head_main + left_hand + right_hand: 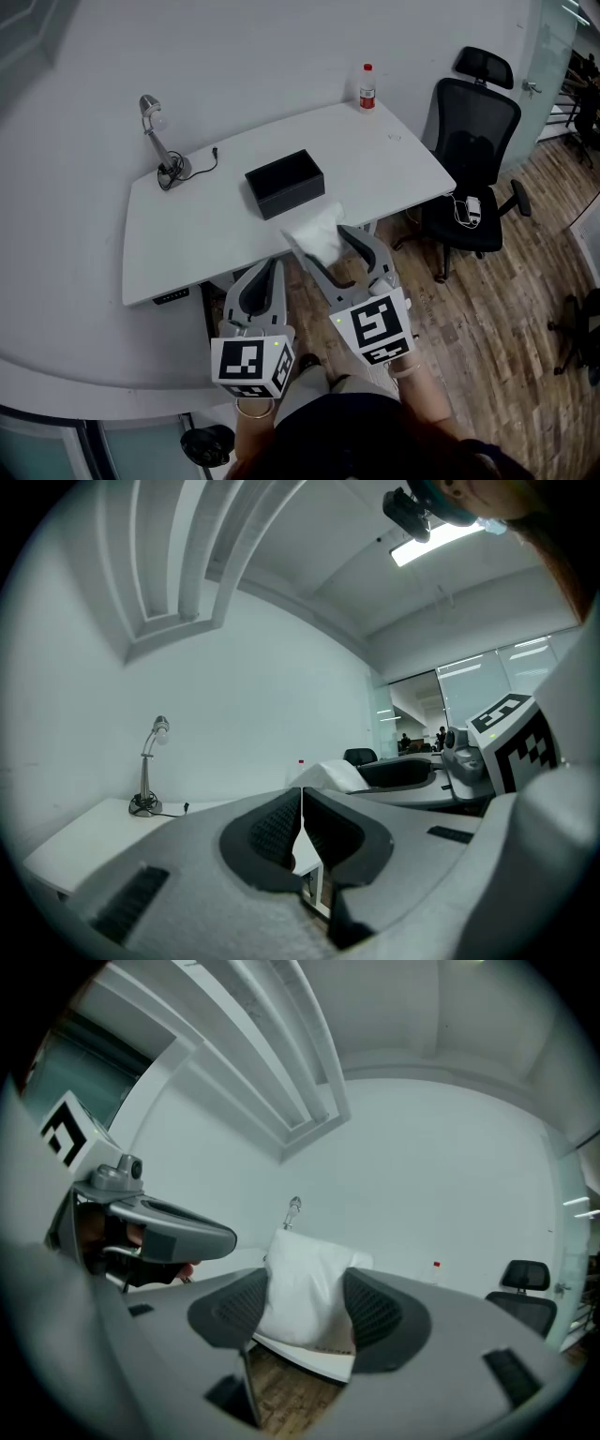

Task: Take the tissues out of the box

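White tissues (305,1283) are pinched between the jaws of the right hand-held gripper (323,248), at the near edge of the worktop (187,230). They are outside the open black box (284,183), whose dark inside cannot be made out. The left hand-held gripper (302,829) is pressed together, empty.
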The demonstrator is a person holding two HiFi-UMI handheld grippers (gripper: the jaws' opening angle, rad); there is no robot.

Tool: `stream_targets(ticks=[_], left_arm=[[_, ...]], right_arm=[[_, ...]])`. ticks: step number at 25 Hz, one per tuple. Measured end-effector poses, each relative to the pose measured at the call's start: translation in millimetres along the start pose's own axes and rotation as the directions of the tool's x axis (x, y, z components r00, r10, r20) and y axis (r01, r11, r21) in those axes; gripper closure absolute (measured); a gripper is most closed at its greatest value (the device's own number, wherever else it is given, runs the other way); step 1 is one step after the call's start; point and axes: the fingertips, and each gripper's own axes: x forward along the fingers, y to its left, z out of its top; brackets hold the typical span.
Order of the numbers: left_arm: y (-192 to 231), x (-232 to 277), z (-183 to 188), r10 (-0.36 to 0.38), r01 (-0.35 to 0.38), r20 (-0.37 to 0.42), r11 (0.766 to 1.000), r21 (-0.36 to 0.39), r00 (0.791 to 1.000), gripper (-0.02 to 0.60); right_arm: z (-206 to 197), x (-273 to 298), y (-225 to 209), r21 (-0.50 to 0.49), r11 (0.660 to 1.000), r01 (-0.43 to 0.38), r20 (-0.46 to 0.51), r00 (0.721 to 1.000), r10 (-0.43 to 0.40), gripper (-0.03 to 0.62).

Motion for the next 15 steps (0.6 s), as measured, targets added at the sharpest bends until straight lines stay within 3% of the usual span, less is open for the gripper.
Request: stream_targets(ticks=[15], left_arm=[[-19, -29, 0, 0.027, -0.027, -0.005, 1.0, 0.01, 1.0, 0.555]], right_arm=[[1, -31, 12, 0.004, 1.0, -0.017, 0.017, 1.0, 0.017, 0.322]])
